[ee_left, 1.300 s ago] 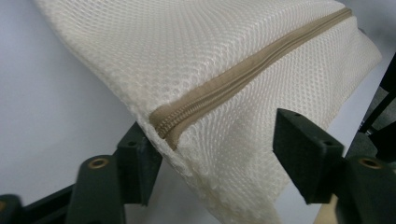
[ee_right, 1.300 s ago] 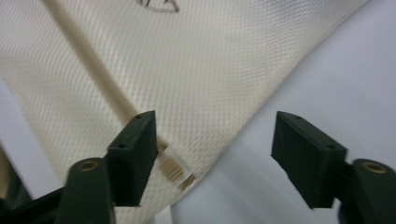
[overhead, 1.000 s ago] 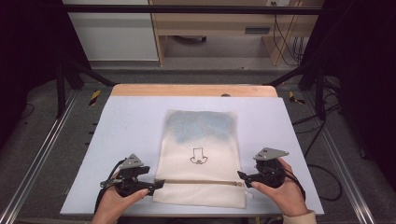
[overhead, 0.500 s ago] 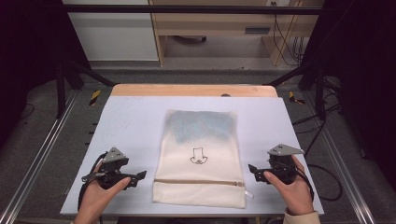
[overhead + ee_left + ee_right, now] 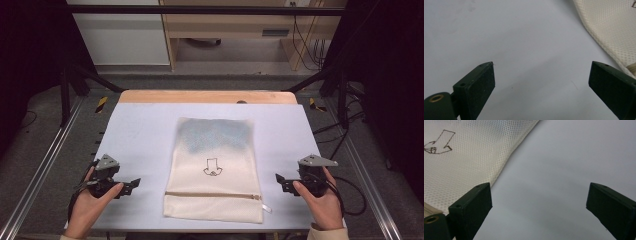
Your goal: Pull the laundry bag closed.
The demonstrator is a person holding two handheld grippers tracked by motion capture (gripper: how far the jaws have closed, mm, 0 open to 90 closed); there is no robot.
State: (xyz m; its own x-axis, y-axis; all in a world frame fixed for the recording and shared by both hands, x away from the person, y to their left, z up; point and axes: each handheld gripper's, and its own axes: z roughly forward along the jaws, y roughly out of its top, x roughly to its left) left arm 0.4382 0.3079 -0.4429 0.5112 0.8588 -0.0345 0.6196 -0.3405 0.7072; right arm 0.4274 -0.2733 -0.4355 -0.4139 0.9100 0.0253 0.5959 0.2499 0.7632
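A cream mesh laundry bag (image 5: pixel 214 170) lies flat in the middle of a pale grey table (image 5: pixel 145 130), its long axis running away from the person, with a zipper (image 5: pixel 212 195) across the near end and a small drawn symbol (image 5: pixel 212 167) at its centre. The left gripper (image 5: pixel 131 186) rests on the table to the bag's left, well apart from it, jaws pointing toward the bag. The right gripper (image 5: pixel 278 181) sits to the bag's right, a little nearer its edge, jaws also pointing inward. Both sets of jaws have just been opening and now stand wide apart, with nothing between them; the left gripper view shows bare table between the pads. Either hand would have to travel inward to reach the zipper end. Beyond the table's wooden far edge (image 5: pixel 207 96) stand a metal frame, a dark floor and pale cabinets (image 5: pixel 122 35).
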